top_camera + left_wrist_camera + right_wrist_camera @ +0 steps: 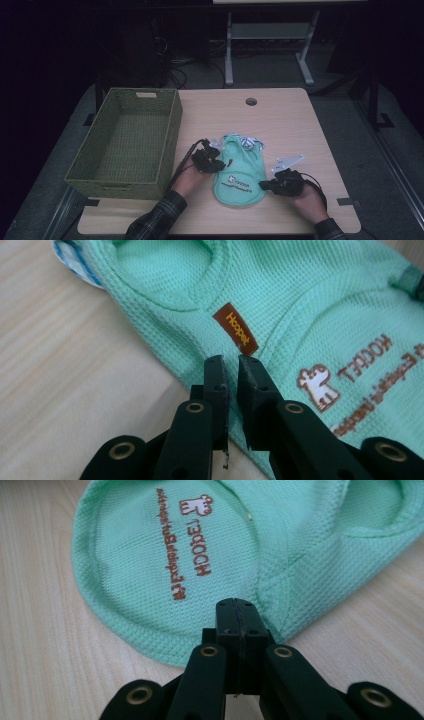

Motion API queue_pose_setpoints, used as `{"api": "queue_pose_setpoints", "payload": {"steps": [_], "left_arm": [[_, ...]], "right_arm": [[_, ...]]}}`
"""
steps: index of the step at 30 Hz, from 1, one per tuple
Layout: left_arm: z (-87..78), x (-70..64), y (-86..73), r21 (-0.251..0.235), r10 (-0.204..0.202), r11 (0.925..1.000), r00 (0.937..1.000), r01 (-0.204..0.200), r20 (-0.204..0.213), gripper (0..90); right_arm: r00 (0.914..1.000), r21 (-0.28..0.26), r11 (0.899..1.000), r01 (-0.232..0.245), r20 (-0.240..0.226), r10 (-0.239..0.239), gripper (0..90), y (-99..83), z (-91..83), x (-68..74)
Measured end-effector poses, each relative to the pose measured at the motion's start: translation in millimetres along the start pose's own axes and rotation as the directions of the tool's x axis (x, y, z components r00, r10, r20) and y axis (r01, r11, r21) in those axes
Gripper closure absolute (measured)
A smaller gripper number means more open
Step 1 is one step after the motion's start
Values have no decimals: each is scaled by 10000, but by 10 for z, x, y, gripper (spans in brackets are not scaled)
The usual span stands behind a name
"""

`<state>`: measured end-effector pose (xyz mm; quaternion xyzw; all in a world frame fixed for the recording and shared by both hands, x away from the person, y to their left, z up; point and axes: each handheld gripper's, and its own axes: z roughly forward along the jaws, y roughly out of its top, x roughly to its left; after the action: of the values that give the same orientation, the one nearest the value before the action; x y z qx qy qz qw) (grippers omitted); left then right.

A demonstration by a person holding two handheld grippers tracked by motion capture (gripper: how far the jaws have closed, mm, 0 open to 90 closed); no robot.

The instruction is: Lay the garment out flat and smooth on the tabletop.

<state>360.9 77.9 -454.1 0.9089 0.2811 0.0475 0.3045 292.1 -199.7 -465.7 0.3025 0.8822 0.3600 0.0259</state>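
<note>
Light wood-grain rectangular table [290, 125], seen from the high view, with a round cable hole [251, 101] near its far edge. An olive-green woven rectangular basket [172, 135] stands on the left part of the table, reaching from the far-left corner toward the near edge; it overhangs the left edge slightly.

A mint-green waffle-knit small garment [239, 177] lies flat on the table near the middle of the near edge, just right of the basket. Brown embroidered lettering and a small animal figure [196, 505] mark its rounded lower part, and a brown woven tag reading "Hoopet" [235, 329] sits at a seam. A blue-and-white patterned piece of cloth [248, 142] lies at the garment's far end, partly beneath it.

The left hand-held gripper [216, 161] rests at the garment's left edge; in the left gripper view [231, 365] its jaws stand slightly parted just below the tag, released, with nothing between them. The right hand-held gripper [263, 184] lies at the garment's right edge; in the right gripper view [236, 605] its jaws are clenched together at the hem, and whether any fabric is caught between them cannot be told.

A grey three-cornered plate [288, 162] sits above the right hand-held gripper. Plaid sleeves [157, 220] enter from the near edge.
</note>
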Motion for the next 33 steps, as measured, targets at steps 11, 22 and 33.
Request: {"api": "queue_pose_setpoints", "payload": {"steps": [11,22,33], "left_arm": [[-84,-123,-118,256,354,9991,9991,-348,-227,833],[-78,-144,-111,299,617,9977,9976,-608,-320,847],[-75,-151,-110,290,615,9977,9976,-606,-313,858]], "right_arm": [[9995,53,9999,86,295,-87,898,11,-53,-51],[9931,-1196,9924,-297,1093,429,876,429,-105,-485],[9857,-1158,9878,-1038,1204,1177,774,752,320,-876]]}}
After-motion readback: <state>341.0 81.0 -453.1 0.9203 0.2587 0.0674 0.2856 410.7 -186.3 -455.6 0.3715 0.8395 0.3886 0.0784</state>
